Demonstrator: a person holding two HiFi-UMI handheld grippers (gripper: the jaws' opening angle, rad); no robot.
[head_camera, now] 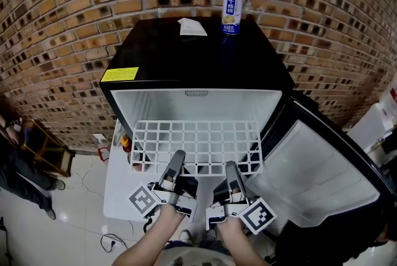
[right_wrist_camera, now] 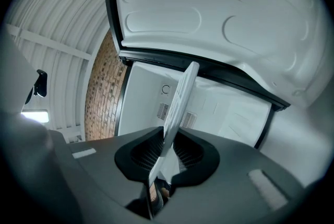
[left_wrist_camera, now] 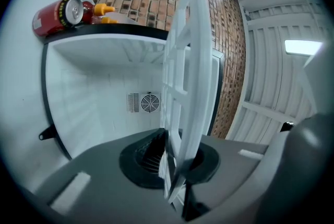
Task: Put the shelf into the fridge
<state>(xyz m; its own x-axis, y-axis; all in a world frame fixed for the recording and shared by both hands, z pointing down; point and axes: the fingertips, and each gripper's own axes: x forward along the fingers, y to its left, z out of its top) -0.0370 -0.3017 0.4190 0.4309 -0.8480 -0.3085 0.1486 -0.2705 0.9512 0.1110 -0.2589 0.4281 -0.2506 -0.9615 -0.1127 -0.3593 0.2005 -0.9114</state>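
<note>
While the white plastic grid shelf (head_camera: 195, 142) lies level in the mouth of the open black fridge (head_camera: 186, 60), the left gripper (head_camera: 178, 159) and right gripper (head_camera: 231, 168) each pinch its near edge; it looks only partly in, so pushing it farther back and letting go remain.

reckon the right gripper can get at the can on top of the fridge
Probably not: the right gripper is shut on the shelf, and the can stands far back on the fridge.

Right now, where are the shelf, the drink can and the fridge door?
shelf (head_camera: 196, 142), head view, a middle bar.
drink can (head_camera: 231, 9), head view, its side label.
fridge door (head_camera: 316, 178), head view, white inner liner.
</note>
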